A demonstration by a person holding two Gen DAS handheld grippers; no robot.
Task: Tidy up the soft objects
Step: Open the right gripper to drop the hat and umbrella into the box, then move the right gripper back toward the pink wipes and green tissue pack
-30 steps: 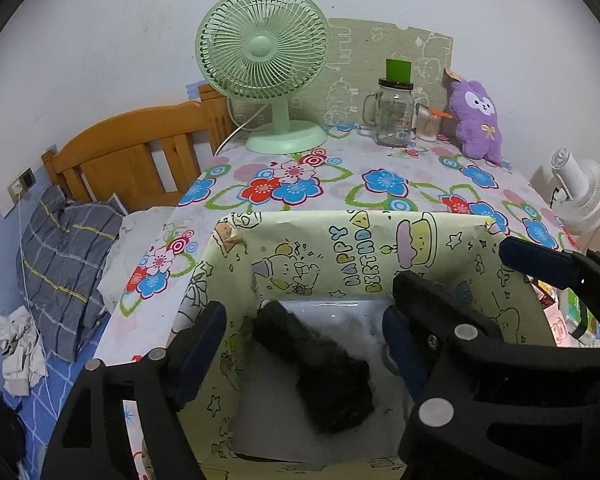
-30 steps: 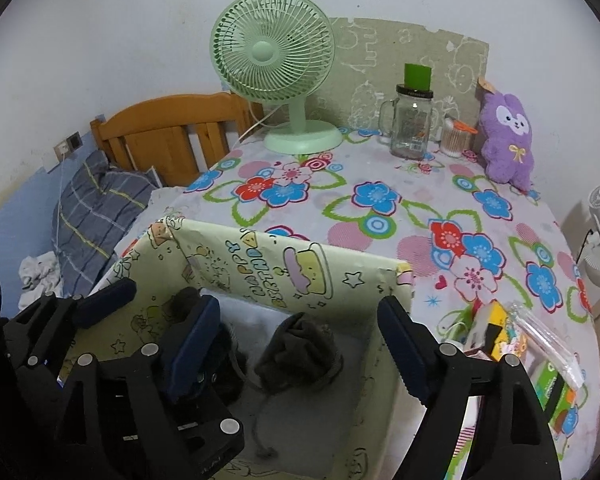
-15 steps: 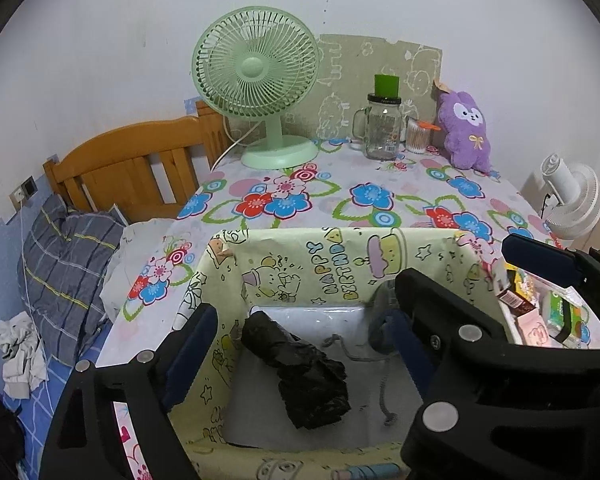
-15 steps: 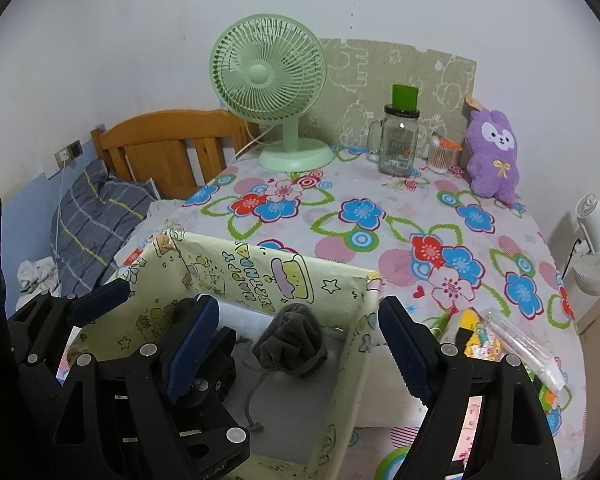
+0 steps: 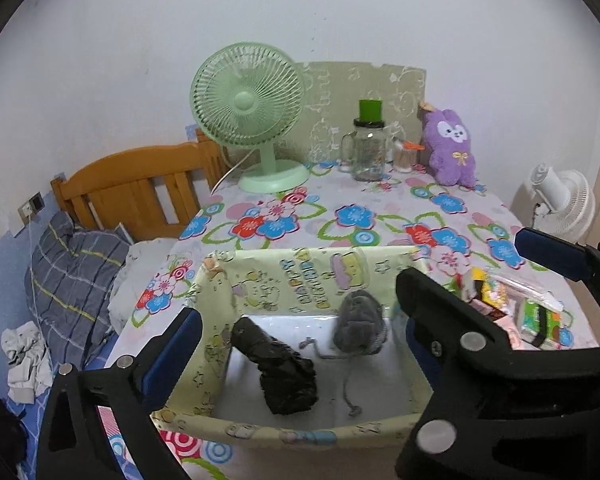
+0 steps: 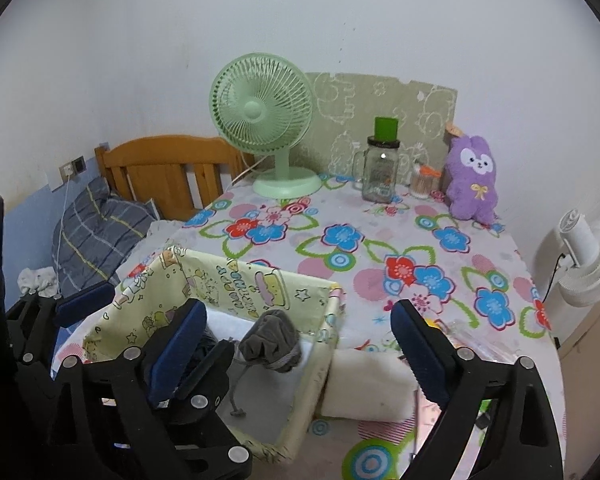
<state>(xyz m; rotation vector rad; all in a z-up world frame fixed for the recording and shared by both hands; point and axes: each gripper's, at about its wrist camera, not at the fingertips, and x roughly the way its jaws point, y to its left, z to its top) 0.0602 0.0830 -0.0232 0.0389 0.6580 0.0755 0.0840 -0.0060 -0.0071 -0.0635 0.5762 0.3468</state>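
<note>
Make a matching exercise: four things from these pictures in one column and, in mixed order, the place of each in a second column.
Things:
1. black bundle
2. purple plush
3. green fan
4. white block

Places:
A. on the table, just outside the box's right wall
B. back right of the table
C. inside the box
D. back of the table, near the wooden headboard

Pairs: 1-C, 2-B, 3-D, 4-A
</note>
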